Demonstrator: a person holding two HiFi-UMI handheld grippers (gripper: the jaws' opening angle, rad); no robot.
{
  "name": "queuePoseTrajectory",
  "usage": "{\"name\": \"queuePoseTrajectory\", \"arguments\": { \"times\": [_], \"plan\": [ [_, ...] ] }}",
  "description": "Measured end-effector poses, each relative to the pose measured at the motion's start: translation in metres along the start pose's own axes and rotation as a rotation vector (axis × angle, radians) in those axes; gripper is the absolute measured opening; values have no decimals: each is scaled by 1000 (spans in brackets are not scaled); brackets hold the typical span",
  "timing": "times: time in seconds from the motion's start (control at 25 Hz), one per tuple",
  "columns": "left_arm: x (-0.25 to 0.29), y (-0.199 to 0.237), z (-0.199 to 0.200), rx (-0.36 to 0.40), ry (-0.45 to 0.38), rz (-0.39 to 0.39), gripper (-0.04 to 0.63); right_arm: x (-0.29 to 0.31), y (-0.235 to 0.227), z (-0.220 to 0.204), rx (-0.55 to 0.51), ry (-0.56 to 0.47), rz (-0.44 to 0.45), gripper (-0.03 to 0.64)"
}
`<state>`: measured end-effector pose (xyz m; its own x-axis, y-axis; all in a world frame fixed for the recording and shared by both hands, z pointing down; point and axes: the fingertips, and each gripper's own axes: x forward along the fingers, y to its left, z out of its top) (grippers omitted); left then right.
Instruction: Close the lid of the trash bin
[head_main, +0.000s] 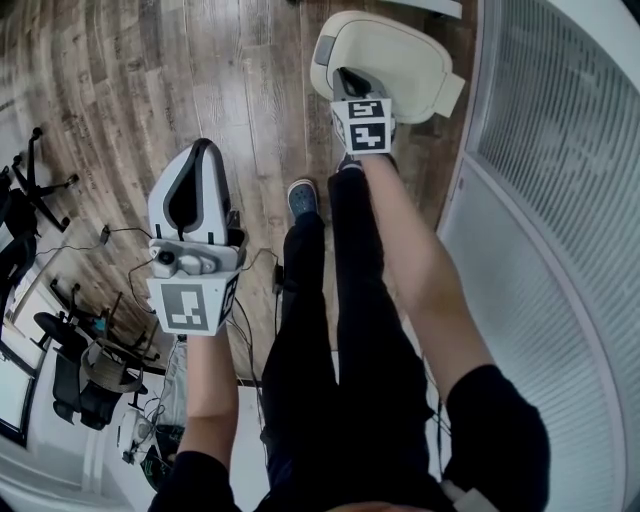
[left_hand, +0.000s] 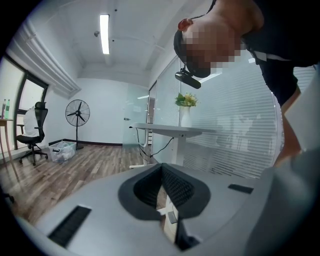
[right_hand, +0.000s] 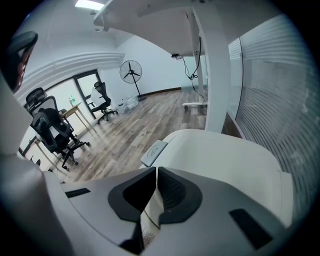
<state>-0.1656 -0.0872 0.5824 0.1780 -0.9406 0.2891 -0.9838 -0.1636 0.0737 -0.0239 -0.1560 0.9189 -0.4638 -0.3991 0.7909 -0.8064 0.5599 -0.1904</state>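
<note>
The cream trash bin (head_main: 385, 60) stands on the wooden floor at the top of the head view, its lid (right_hand: 225, 160) lying flat and down. A grey push tab (right_hand: 154, 150) sits at the lid's front edge. My right gripper (head_main: 350, 85) hangs just over the lid's near side and points steeply down. Its jaws (right_hand: 156, 170) are shut with nothing between them, and whether they touch the lid I cannot tell. My left gripper (head_main: 197, 185) is held away to the left, well clear of the bin. It points out into the room, shut and empty (left_hand: 161, 167).
A glass wall with blinds (head_main: 560, 200) runs along the right, close to the bin. The person's legs and a blue shoe (head_main: 302, 198) stand just before the bin. Office chairs (head_main: 80, 370) and cables lie at the left. A white desk leg (right_hand: 215, 75) rises behind the bin.
</note>
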Motion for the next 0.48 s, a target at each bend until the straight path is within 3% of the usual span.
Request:
{"name": "queuePoseTrajectory", "arguments": {
  "times": [0.12,0.32,0.48],
  "plan": [
    [-5,2,3,-3,-3,13,8,-7,-6,3,35,12,-5,12],
    [-20,-3,-4,-9,20,14,8,-40,-12,18,-4,-73,-12,11],
    [-35,-10,1,-15,15,13,8,-85,-21,30,25,-135,-8,5]
  ]
}}
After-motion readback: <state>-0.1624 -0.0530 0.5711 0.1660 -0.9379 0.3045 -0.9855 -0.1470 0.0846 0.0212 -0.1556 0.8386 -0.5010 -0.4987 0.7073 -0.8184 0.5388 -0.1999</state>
